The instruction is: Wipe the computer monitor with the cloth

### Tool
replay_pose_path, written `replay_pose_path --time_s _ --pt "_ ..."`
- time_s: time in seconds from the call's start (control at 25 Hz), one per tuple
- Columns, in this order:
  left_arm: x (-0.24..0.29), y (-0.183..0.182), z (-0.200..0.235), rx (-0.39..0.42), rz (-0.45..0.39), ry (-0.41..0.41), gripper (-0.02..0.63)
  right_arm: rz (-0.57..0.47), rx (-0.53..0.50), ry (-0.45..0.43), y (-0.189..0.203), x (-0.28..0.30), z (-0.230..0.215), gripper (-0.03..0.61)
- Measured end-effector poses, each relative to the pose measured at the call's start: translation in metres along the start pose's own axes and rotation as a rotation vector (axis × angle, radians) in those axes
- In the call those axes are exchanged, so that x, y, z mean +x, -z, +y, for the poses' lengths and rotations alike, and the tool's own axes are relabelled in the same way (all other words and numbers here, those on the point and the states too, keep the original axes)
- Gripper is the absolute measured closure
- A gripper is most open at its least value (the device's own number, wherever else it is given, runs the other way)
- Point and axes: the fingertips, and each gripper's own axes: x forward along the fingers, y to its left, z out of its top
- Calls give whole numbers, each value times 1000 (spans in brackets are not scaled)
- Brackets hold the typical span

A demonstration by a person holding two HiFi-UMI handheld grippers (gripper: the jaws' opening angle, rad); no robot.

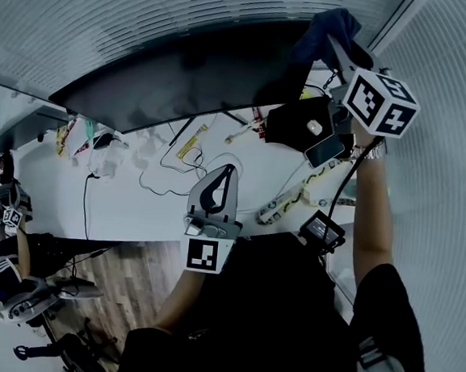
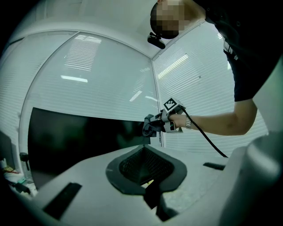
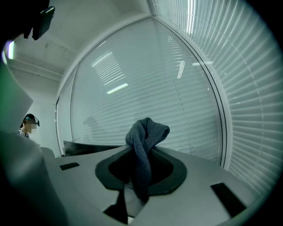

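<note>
Two walls of white blinds (image 1: pixel 151 12) are meeting behind the monitor (image 1: pixel 185 80), which is stretching wide and dark above a white desk (image 1: pixel 126 204) strewn with cables. The right gripper (image 1: pixel 336 43) is reaching up to the monitor's top right corner. Its jaws are pinching a cloth (image 1: pixel 328 23) between them. The left gripper (image 1: pixel 225 180) is hanging low in front of the monitor's middle, well apart from the screen. Its jaws are closing tip to tip with nothing between them, as the left gripper view is showing. A black pad (image 1: pixel 291 125) is lying on the desk below the monitor's right end. The cloth, dark grey and knitted, is bunching up out of the right jaws and drooping down between them in the right gripper view (image 3: pixel 146 137). From the left gripper view it is pressing against the monitor's upper right edge (image 2: pixel 150 126). A phone (image 1: pixel 325 151) is lying just beside the pad, further out from the monitor.
</note>
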Motion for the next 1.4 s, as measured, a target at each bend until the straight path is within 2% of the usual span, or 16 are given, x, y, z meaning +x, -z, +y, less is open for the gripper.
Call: replay_pose_path --time_s 0.16,0.44,1.0,1.4 --pt "-1 -1 0 -7 -14 -2 606 -6 22 3 6 -1 -1 500" --pt "-3 3 -7 2 -5 2 606 24 -5 30 27 -5 -8 503" --pt "-3 5 1 -17 26 -21 606 120 -11 39 65 7 -13 503" --pt "3 15 -3 -3 46 -17 606 197 3 41 106 11 -24 504"
